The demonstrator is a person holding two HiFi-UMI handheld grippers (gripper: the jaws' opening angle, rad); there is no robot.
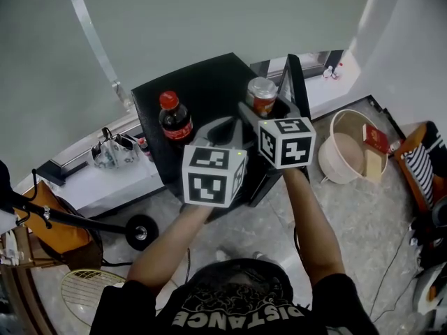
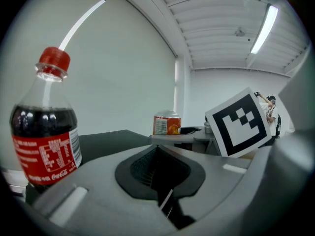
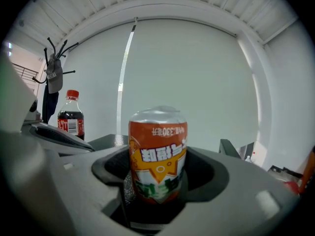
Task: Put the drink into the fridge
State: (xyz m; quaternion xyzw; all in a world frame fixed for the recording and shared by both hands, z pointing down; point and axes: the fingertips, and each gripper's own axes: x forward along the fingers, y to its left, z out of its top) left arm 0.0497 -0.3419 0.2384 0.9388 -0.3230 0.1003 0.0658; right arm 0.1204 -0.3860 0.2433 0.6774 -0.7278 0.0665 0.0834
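Jaws of the right gripper (image 3: 158, 178) stand wide apart on either side of the orange drink can (image 3: 157, 154) and do not press it. The can sits upside down on top of the black fridge (image 1: 209, 82). The left gripper (image 2: 160, 156) is closed on nothing. In the head view the cola bottle (image 1: 174, 117) stands at its ten o'clock, the can at one o'clock.

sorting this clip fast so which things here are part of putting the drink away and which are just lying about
Part of the job: orange can, cola bottle, black fridge.
Just lying about: white tub, red box, coat rack, wire grille on the floor.
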